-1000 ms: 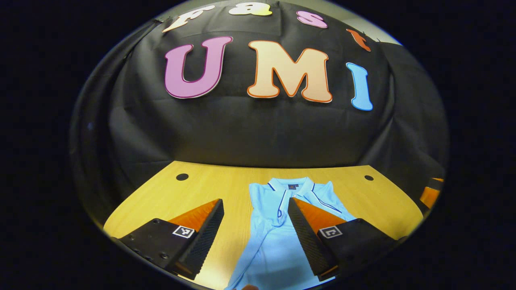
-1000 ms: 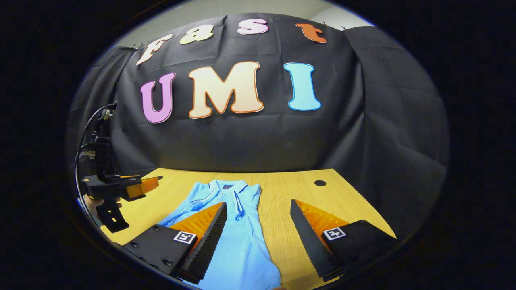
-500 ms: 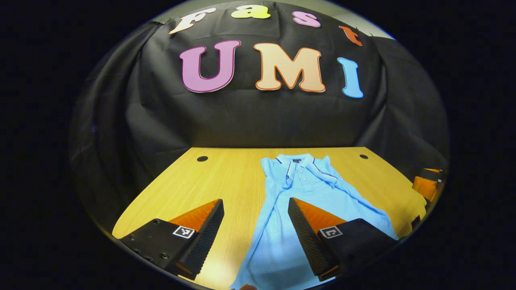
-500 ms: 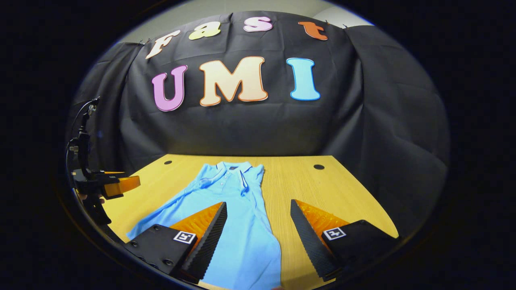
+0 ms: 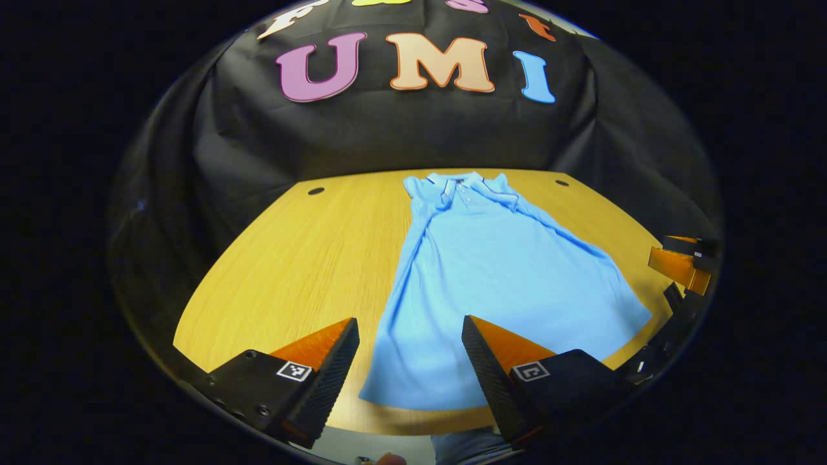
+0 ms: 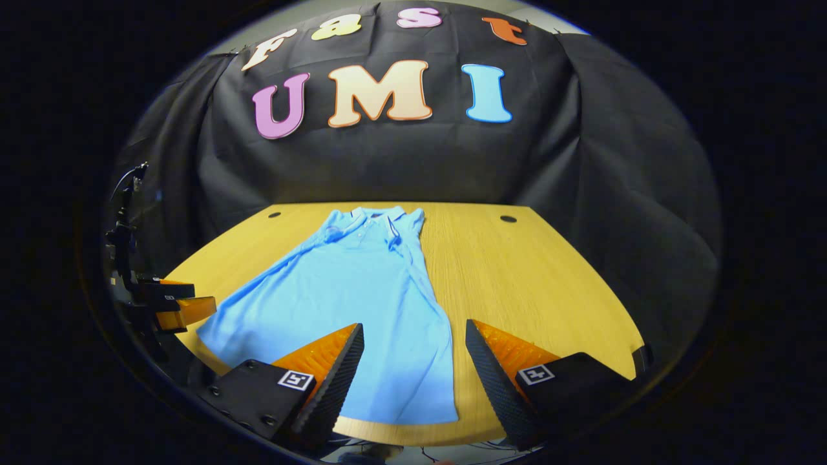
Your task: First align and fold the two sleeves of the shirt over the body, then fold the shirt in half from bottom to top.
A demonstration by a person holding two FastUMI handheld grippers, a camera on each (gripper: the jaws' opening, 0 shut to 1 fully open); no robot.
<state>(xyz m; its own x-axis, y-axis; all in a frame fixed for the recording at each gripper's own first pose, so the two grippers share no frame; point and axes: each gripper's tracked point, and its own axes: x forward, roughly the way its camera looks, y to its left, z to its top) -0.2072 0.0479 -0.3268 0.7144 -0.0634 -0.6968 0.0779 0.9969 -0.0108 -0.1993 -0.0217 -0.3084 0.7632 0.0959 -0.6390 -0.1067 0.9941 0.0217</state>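
Observation:
A light blue polo shirt [image 5: 497, 271] lies flat on the wooden table [image 5: 303, 258], collar toward the far wall and both sleeves folded over the body. In the right gripper view the same shirt [image 6: 349, 290] runs from the far collar to its hem near the front edge. My left gripper [image 5: 410, 378] hovers open above the hem's left corner, nothing between its fingers. My right gripper [image 6: 413, 381] hangs open over the hem's right corner, also holding nothing. The right gripper [image 5: 678, 268] shows at the right edge of the left gripper view, the left gripper [image 6: 171, 303] at the left edge of the right gripper view.
The table [image 6: 536, 278] has bare wood on both sides of the shirt and small round holes [image 5: 316, 191] [image 6: 508, 219] near its back corners. Black cloth hangs behind and beside it. The front edge lies just below both grippers.
Both grippers have pulled back toward the table's front edge and risen, so the whole shirt down to its hem has come into view. Both stayed open.

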